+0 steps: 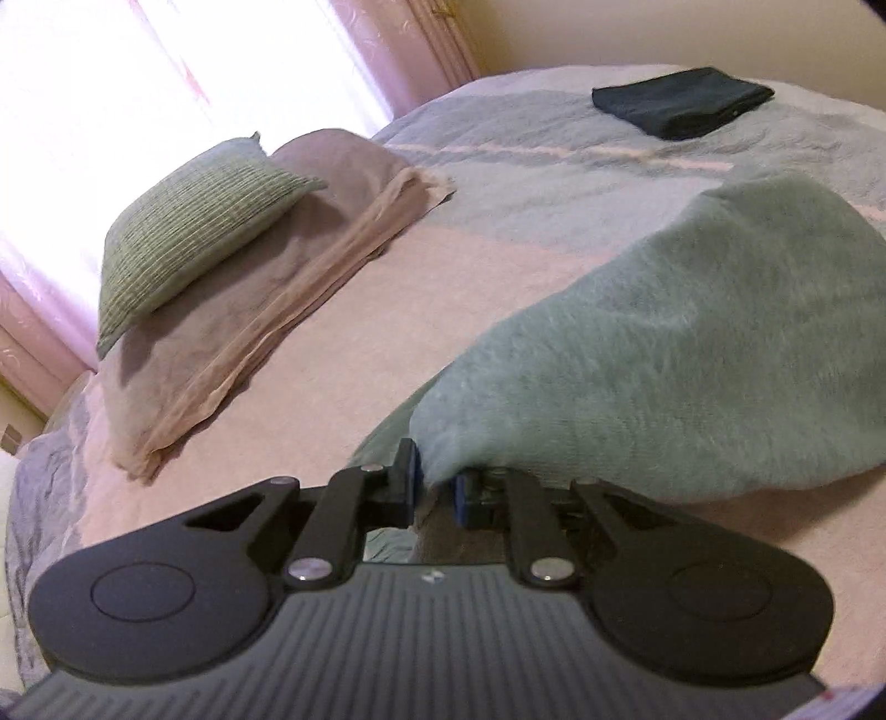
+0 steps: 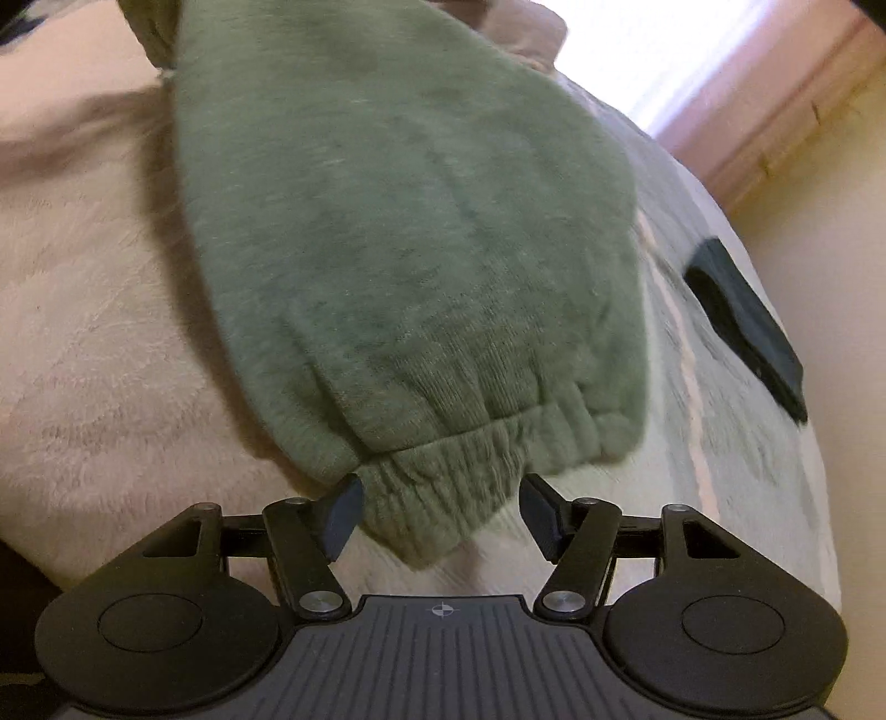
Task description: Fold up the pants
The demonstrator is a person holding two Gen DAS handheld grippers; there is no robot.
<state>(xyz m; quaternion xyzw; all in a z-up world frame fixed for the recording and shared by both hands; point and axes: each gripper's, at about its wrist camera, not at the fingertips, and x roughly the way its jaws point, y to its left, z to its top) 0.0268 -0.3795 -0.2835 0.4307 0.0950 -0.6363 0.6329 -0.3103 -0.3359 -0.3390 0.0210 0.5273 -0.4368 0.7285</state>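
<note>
The green fleece pants [image 1: 692, 343] are lifted off the bed in the left wrist view. My left gripper [image 1: 437, 483] is shut on a corner of that cloth, which spreads up and to the right. In the right wrist view, a pant leg [image 2: 410, 232] drapes toward me and ends in a ribbed cuff [image 2: 443, 487]. My right gripper [image 2: 440, 512] is open, with the cuff lying between its fingers. The left pad [image 2: 340, 512] touches the cuff and the right pad [image 2: 540, 512] stands apart from it.
The pink and pale blue blanket [image 1: 498, 221] covers the bed. A green striped cushion [image 1: 188, 232] rests on a beige pillow [image 1: 266, 310] at the left. A dark folded garment [image 1: 681, 99] [image 2: 747, 321] lies near the far edge by the wall. Pink curtains [image 1: 421, 44] hang behind.
</note>
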